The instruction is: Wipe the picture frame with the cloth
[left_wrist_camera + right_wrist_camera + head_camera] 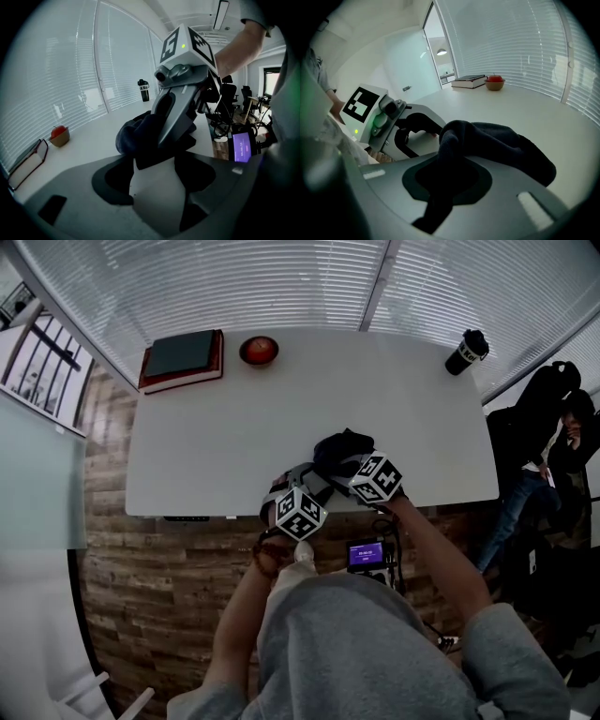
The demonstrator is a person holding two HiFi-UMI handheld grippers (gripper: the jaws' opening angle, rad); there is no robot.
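The left gripper (155, 178) clamped a pale picture frame (157, 206) while the right gripper (445, 187) pinched a dark cloth (501, 145) at its edge — wiping likely needed light, even strokes.

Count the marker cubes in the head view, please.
2. The left cube hangs over the table's near edge; the right cube is just up-right of it, beside the dark cloth. None seems hidden.

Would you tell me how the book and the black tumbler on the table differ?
The book lies flat at the far left corner; the tumbler stands upright at the far right. The book is broad, dark green with red edging; the tumbler is slim and black. Both sit on the white table.
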